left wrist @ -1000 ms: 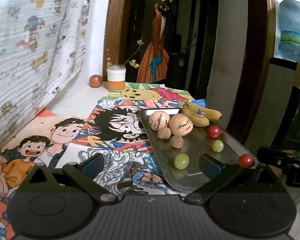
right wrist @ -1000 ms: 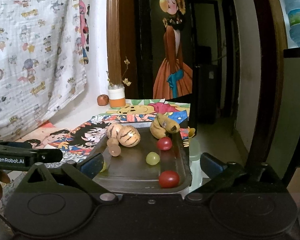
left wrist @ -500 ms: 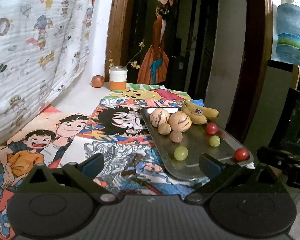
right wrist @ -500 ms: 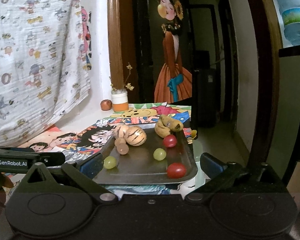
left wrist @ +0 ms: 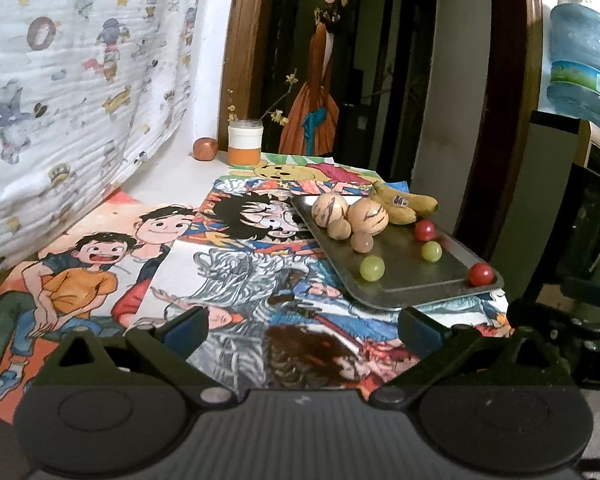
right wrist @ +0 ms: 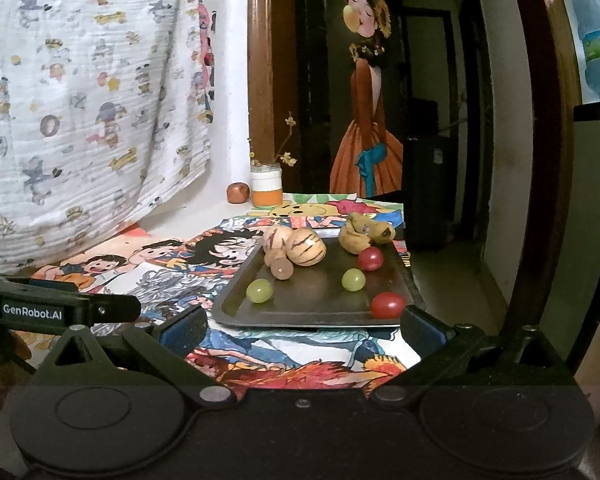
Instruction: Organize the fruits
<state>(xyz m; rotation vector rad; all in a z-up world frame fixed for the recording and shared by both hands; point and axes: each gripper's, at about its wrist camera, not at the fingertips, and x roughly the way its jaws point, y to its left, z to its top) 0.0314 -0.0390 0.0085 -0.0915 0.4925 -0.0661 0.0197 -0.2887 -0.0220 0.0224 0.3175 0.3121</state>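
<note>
Cartoon tablecloth (left wrist: pixel 236 272) more exposed, both grippers pulled back (open), tray (right wrist: pixel 312 312) farther

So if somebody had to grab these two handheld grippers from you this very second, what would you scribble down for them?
Left gripper: open, empty, held short of the tray.
Right gripper: open, empty, also short of the tray's near edge.
All the fruit sits on the metal tray: bananas at the far end, two striped melons and two small brown fruits beside them, two green grapes and two red tomatoes scattered loose.
Done: nothing picked up that I can see.
Left: likely grouping the loose grapes and tomatoes by kind. The reddish fruit by the jar is off the tray.
</note>
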